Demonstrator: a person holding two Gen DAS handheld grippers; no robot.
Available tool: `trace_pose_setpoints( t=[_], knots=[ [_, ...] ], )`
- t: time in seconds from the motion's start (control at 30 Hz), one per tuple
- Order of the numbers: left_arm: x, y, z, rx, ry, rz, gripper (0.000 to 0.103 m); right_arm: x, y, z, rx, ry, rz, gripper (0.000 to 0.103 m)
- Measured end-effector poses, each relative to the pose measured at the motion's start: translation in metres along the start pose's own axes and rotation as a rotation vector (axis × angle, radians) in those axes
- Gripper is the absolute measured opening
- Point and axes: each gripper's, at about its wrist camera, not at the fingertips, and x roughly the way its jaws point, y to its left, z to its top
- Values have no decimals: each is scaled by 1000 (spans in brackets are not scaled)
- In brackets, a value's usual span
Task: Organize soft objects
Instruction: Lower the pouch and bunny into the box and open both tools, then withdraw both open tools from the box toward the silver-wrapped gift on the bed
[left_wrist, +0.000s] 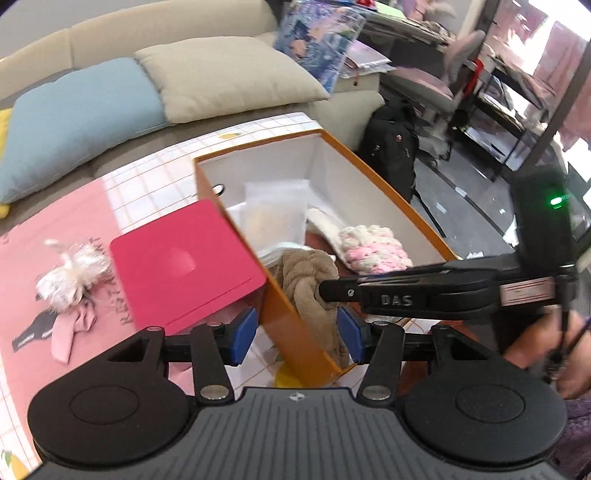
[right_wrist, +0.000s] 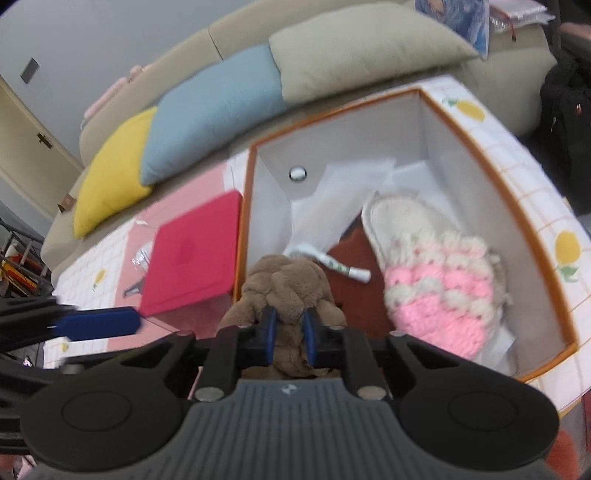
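Observation:
An orange box (left_wrist: 291, 325) with white inside walls (right_wrist: 461, 147) stands on the table. In it lie a pink-and-cream knitted slipper (right_wrist: 439, 284) (left_wrist: 373, 247) and clear plastic bags (left_wrist: 273, 210). My right gripper (right_wrist: 290, 325) is shut on a brown plush toy (right_wrist: 286, 284) and holds it over the box's near left corner; the toy also shows in the left wrist view (left_wrist: 310, 280). My left gripper (left_wrist: 297, 334) is open, with its jaws on either side of the box's near wall. A white fluffy toy (left_wrist: 72, 275) with a pink ribbon lies on the table to the left.
A flat red lid (left_wrist: 184, 262) (right_wrist: 192, 258) lies against the box's left side. The table has a checked cloth (left_wrist: 155, 177) and a pink mat (left_wrist: 48, 229). A sofa with blue (right_wrist: 214, 110), beige (left_wrist: 225, 77) and yellow (right_wrist: 110, 173) cushions is behind. A black backpack (left_wrist: 391, 151) stands right.

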Motion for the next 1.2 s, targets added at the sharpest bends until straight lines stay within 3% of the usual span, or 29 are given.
trace_pose_setpoints(
  t=[0.1, 0.37, 0.53, 0.67, 0.9, 1.2],
  knots=[
    [-3, 8, -2, -34, -4, 15, 60, 15, 3, -5, -4, 43, -14, 13],
    [-12, 16, -9, -76, -30, -20, 58, 19, 12, -4, -33, 47, -57, 13],
    [-25, 18, -17, -102, -68, -29, 58, -5, 27, -7, -70, -15, -86, 20],
    [-41, 27, -27, -116, -149, -31, 58, -30, 42, -10, -92, -92, -109, 32],
    [-63, 54, -54, -153, -244, 33, 58, -48, 88, -33, -170, -184, -85, 46],
    [-71, 97, -97, -230, -210, 152, 58, -14, 143, -67, -345, -89, -24, 47]
  ],
)
